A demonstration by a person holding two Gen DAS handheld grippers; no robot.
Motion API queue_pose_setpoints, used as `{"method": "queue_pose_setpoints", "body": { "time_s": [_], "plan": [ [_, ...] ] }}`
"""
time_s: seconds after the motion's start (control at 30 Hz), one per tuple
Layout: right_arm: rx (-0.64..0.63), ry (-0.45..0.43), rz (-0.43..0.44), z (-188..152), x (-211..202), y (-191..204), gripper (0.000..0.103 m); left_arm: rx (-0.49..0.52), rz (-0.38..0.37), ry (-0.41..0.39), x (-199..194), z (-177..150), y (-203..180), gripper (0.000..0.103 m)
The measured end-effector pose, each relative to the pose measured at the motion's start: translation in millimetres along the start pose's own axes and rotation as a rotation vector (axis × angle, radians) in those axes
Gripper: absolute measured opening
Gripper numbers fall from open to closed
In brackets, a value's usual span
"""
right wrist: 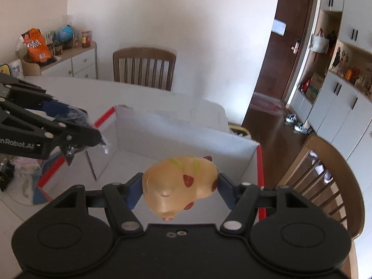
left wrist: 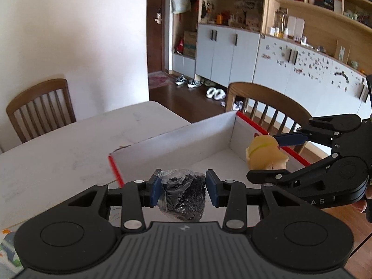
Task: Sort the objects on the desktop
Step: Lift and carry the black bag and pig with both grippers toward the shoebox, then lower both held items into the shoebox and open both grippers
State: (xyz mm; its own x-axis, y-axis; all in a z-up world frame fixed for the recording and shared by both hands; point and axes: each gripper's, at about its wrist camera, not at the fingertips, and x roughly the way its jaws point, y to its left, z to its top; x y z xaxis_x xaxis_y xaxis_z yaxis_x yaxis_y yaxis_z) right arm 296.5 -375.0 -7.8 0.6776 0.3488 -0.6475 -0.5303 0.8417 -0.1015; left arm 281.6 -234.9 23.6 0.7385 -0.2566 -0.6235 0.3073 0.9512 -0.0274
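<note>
White matte table point(left wrist: 58, 144) carries an open white cardboard box point(left wrist: 176, 144) with red-taped edges. Left gripper point(left wrist: 182, 189) pinches a crinkly clear bag point(left wrist: 183, 193) of black bits, held over the box's near edge. Right gripper point(right wrist: 180, 189) clamps a smooth, rounded yellow rubber toy point(right wrist: 181, 186) with red spots above the box's inside. Slatted wooden chairs point(right wrist: 144, 67) behind.

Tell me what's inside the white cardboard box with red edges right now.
The white cardboard box with red edges shows only bare white floor and walls. The yellow rubber toy and the clear bag of black bits hang above it in the tools, hiding its near floor.
</note>
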Motion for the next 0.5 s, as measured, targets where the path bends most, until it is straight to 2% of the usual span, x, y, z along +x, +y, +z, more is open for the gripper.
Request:
{"method": "queue_pose_setpoints", "body": {
  "time_s": [0.27, 0.5],
  "plan": [
    [-0.028, 0.061, 0.013, -3.6, 21.3, -11.1, 0.067, 0.029, -0.017, 0.066, 35.8, 0.1, -2.5, 0.039],
    [-0.084, 0.118, 0.063, -6.5, 35.5, -13.8, 0.067, 0.065, -0.028, 0.119, 59.9, -0.3, -6.6, 0.039]
  ]
}}
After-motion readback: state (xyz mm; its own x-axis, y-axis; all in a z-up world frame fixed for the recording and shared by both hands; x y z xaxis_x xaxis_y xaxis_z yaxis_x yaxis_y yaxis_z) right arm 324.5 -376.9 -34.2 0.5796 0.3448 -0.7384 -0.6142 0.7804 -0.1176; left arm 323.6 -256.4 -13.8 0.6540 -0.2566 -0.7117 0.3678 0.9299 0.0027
